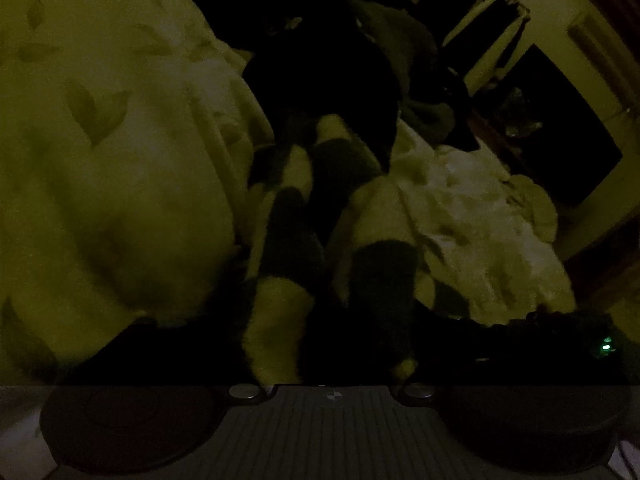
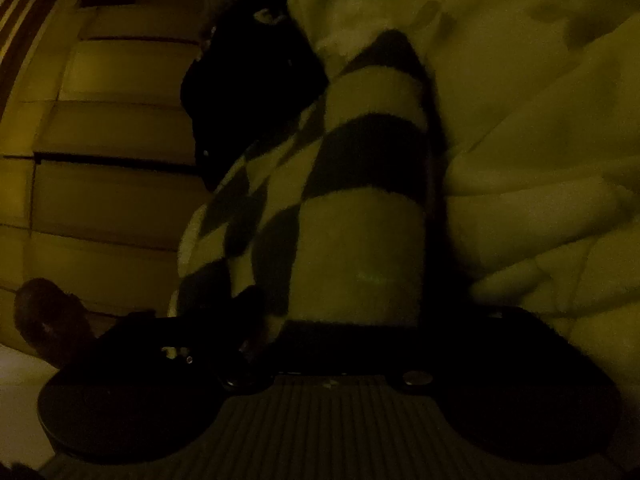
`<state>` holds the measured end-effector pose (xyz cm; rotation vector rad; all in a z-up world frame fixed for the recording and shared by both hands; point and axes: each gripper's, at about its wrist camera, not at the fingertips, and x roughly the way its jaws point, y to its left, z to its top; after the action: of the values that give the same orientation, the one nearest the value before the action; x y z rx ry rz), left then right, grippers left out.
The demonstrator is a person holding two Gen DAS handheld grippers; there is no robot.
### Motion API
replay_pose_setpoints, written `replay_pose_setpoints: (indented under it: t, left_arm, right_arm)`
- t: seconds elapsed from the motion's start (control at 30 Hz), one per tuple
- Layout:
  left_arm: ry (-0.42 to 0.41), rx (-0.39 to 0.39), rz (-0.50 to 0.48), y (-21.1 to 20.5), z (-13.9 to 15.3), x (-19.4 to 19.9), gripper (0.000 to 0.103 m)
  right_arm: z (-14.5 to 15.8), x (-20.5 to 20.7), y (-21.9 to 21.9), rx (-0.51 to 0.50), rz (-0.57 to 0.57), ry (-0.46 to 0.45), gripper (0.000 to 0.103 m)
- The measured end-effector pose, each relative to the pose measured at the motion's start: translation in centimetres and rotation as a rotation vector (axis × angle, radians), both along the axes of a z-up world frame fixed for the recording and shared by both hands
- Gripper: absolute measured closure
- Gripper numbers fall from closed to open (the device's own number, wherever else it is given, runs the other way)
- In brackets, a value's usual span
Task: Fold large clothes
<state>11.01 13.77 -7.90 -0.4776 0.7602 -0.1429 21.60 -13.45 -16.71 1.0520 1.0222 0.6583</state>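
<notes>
The scene is very dark. A fuzzy garment with wide dark and pale stripes (image 1: 292, 248) runs from the left gripper (image 1: 324, 360) up the middle of the left wrist view, over a pale bedcover. The garment covers the fingers, which seem closed on it. In the right wrist view the same striped garment (image 2: 360, 208) rises from the right gripper (image 2: 328, 344), stretched upward in a broad band. It hides the fingers there too, and they seem closed on its edge.
A pale quilted bedcover with a leaf print (image 1: 100, 140) fills the left. Dark clothes (image 1: 320, 68) lie beyond the garment. A dark furniture piece (image 1: 560, 132) stands at the right. A panelled wall or drawers (image 2: 112, 160) and a dark bag (image 2: 248, 88) show on the right wrist's left.
</notes>
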Motion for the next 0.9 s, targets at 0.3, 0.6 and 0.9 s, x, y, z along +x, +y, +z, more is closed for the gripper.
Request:
replay_pose_setpoints:
  t: [0.3, 0.6, 0.9]
  left_arm:
    - [-0.08, 0.132, 0.025, -3.6, 1.7, -4.0, 0.0]
    - [-0.207, 0.042, -0.078, -8.0, 6.3, -5.3, 0.0]
    - [-0.364, -0.03, -0.412, -25.6, 13.2, -2.0, 0.0]
  right_arm:
    - [2.4, -3.7, -0.2, -0.12, -0.033, -0.158, 0.055]
    - [12.5, -9.8, -3.0, -0.345, -0.095, -0.519, 0.06]
    - [23.0, -15.1, -18.4, -0.498, -0.373, -0.699, 0.06]
